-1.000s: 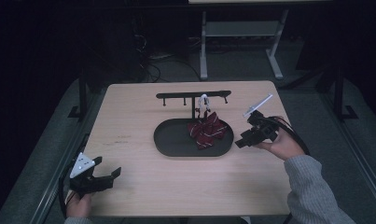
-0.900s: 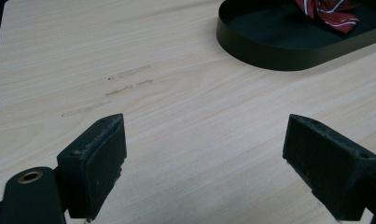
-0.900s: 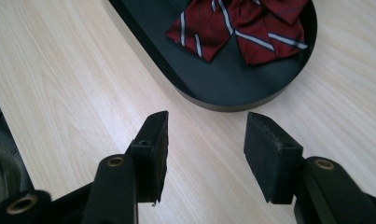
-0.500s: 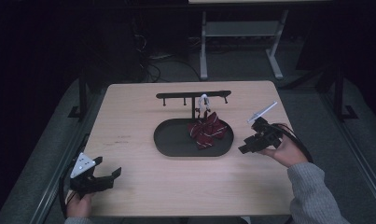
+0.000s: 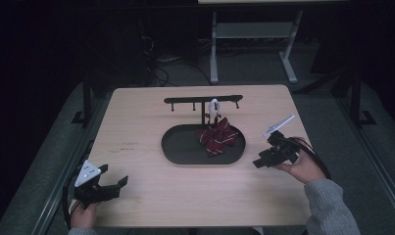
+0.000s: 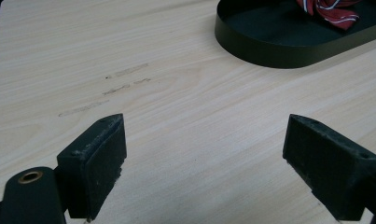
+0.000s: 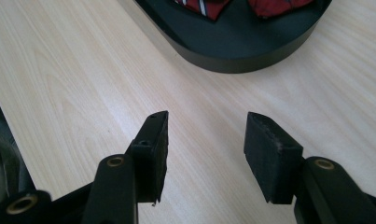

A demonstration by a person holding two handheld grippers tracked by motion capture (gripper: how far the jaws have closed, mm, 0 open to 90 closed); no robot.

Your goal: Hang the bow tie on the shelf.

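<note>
We see a black oval tray (image 5: 185, 147) at table (image 5: 136, 122) centre, a red striped bow tie (image 5: 217, 137) lying in its 3 o'clock half; behind it at 12 o'clock a black rack (image 5: 202, 100), something small and white, perhaps a clip, hanging there; left gripper (image 5: 111, 185) at 7 o'clock, jaws wide apart, empty; right gripper (image 5: 259, 160) at 4 o'clock, jaws parted, holding nothing.
</note>
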